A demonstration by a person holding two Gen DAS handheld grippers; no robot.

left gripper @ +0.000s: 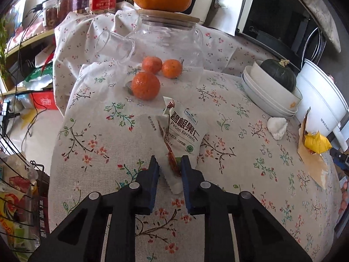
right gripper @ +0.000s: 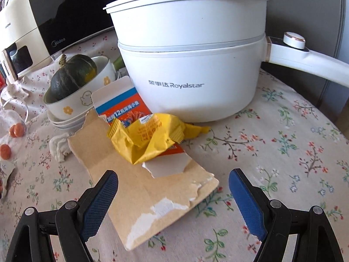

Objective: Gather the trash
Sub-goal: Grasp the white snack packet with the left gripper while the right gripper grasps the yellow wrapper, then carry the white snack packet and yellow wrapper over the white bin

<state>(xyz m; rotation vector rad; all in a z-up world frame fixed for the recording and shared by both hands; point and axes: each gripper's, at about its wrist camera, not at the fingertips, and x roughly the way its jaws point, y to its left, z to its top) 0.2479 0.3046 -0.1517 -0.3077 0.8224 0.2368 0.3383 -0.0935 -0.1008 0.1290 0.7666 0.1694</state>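
A white pecan kernels packet (left gripper: 185,128) lies on the floral tablecloth, its torn lower end between the blue pads of my left gripper (left gripper: 168,166), which is closed on it. A crumpled white tissue (left gripper: 277,127) lies to the right; it also shows in the right wrist view (right gripper: 59,147). My right gripper (right gripper: 173,181) is open over a torn brown cardboard piece (right gripper: 139,187), with its pads on either side of it and not touching. A crumpled yellow wrapper (right gripper: 150,137) rests on the cardboard's far end; it also shows in the left wrist view (left gripper: 316,142).
A white Royalstar electric pot (right gripper: 189,65) stands behind the cardboard. Stacked bowls (left gripper: 268,96) hold a green squash (right gripper: 72,74). A glass jar (left gripper: 165,41) and loose tangerines (left gripper: 145,85) sit beyond the packet. A wire basket with packaging (left gripper: 15,196) is left of the table.
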